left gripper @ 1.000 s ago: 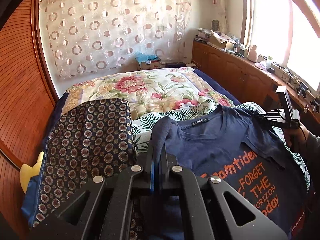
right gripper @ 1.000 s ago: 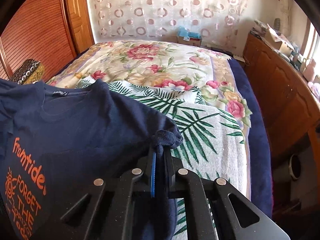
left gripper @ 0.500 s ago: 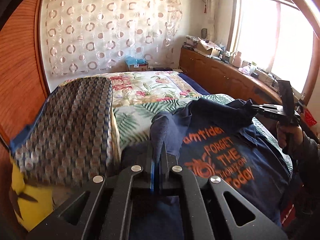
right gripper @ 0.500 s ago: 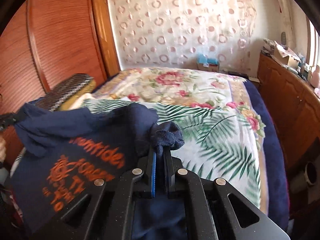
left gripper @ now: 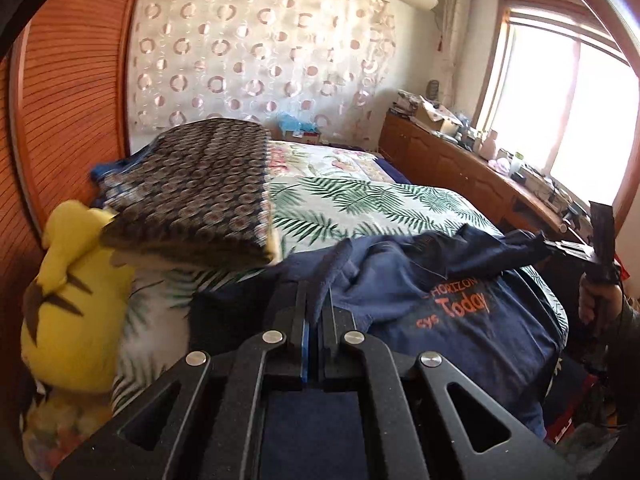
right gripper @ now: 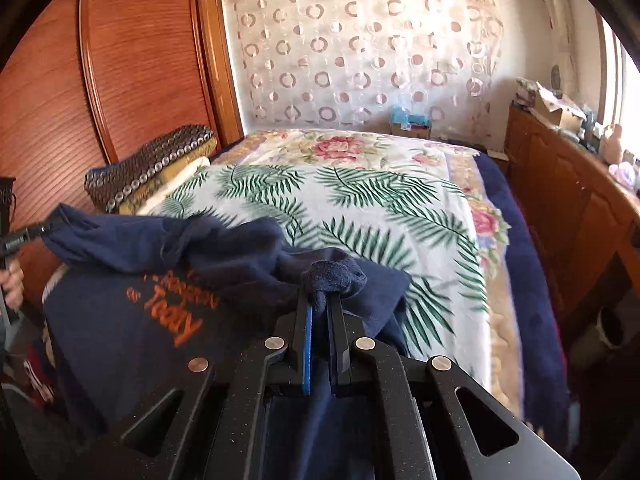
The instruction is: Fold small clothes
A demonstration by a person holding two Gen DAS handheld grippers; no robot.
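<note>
Two corners of the navy T-shirt (left gripper: 460, 328) are pinched, one in each pair of tongs: the left tongs (left gripper: 318, 312) are closed tight on a bunched edge, and the right tongs (right gripper: 320, 304) are clamped on a wad of cloth. The shirt hangs slack between them over the near end of the bed (right gripper: 360, 208), its orange lettering facing up and a loose ridge of fabric sagging across the middle. The step looks like drawing the top half back over the lower half. To do it well, both hands should travel level and together, keeping the held edge taut so the ridge flattens, then lay it square on the hem before letting go. The patterned cushion (left gripper: 200, 188) and yellow plush toy (left gripper: 76, 292) lie near the left side; steer clear of them.
</note>
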